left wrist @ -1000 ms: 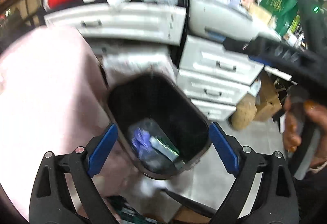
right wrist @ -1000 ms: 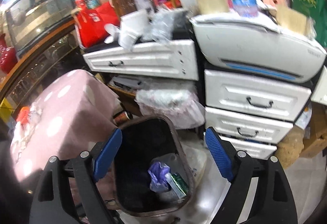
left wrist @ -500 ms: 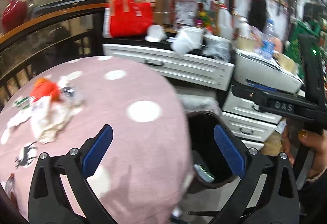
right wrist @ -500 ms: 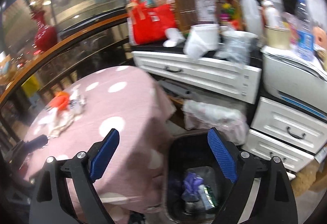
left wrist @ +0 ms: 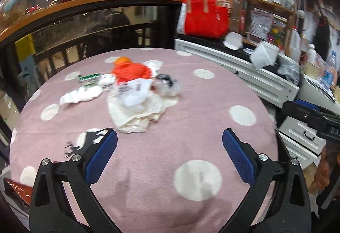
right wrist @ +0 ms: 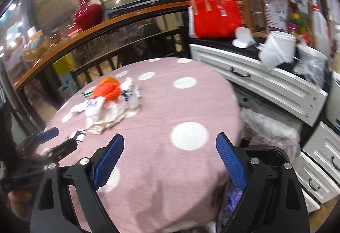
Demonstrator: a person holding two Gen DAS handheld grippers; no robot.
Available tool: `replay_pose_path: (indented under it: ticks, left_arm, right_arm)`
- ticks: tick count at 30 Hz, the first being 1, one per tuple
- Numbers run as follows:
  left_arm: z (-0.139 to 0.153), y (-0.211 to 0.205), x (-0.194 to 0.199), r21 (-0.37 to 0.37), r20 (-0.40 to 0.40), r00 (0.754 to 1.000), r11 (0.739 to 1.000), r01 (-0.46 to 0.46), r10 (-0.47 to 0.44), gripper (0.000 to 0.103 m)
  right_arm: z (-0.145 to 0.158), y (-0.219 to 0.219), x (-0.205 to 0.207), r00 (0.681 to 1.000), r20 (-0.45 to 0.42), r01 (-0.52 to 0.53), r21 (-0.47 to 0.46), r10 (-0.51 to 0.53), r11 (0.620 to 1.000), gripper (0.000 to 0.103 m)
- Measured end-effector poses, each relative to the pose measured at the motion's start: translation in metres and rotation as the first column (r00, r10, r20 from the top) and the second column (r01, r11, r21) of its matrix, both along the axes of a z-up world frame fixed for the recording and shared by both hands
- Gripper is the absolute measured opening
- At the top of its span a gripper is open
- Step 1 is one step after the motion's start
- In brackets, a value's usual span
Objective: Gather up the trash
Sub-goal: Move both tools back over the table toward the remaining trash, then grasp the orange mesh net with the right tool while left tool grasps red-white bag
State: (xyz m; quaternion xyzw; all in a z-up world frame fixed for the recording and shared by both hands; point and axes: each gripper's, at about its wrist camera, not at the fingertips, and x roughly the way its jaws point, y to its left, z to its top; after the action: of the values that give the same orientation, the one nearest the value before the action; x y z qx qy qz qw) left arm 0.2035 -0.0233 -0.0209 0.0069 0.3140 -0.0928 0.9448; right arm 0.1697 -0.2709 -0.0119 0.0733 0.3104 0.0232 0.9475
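A pile of trash lies on the round table with the pink polka-dot cloth [left wrist: 191,126]. It holds an orange net bag [left wrist: 131,71], crumpled white tissue [left wrist: 138,114], a printed paper slip [left wrist: 136,90], a clear plastic wrapper [left wrist: 167,84] and a green-white wrapper [left wrist: 89,80]. My left gripper [left wrist: 169,137] hovers open over the cloth, short of the pile, with nothing between its pads. My right gripper [right wrist: 170,139] is also open and empty, near the table's edge, with the pile [right wrist: 106,111] ahead to its left. The dark bin [right wrist: 274,154], holding purple trash [right wrist: 233,196], stands beside the table.
White drawer units [right wrist: 265,80] with cups and a red bag [right wrist: 214,16] line the right side. A wooden rail with a red vase [right wrist: 87,14] curves behind the table. A plastic bag [right wrist: 269,126] sits behind the bin. A hand [left wrist: 327,171] holds the right gripper.
Both views have swung left from the bin to the table, so the trash pile now lies ahead. Both grippers stayed open and empty.
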Motion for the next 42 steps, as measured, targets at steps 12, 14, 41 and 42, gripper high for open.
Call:
replay_pose_path:
  ticks: [12, 14, 41, 42]
  left_arm:
    - [-0.012, 0.072, 0.012, -0.056, -0.046, 0.988, 0.987, -0.152, 0.15, 0.097]
    - [-0.013, 0.072, 0.014, -0.049, -0.051, 0.987, 0.986, -0.156, 0.154, 0.097]
    - [-0.02, 0.067, 0.041, -0.019, -0.101, 0.985, 0.989, -0.144, 0.141, 0.097]
    - [-0.02, 0.067, 0.045, -0.023, -0.104, 0.985, 0.99, -0.142, 0.139, 0.097]
  right_arm:
    - [-0.009, 0.063, 0.044, 0.985, -0.054, -0.166, -0.013, 0.165, 0.986, 0.087]
    - [-0.012, 0.069, 0.056, 0.98, -0.069, -0.186, 0.005, 0.186, 0.983, 0.087]
    - [-0.037, 0.158, 0.246, 0.912, -0.241, -0.318, 0.095, 0.332, 0.943, 0.031]
    - [-0.037, 0.156, 0.245, 0.914, -0.235, -0.315, 0.1, 0.33, 0.944, 0.023]
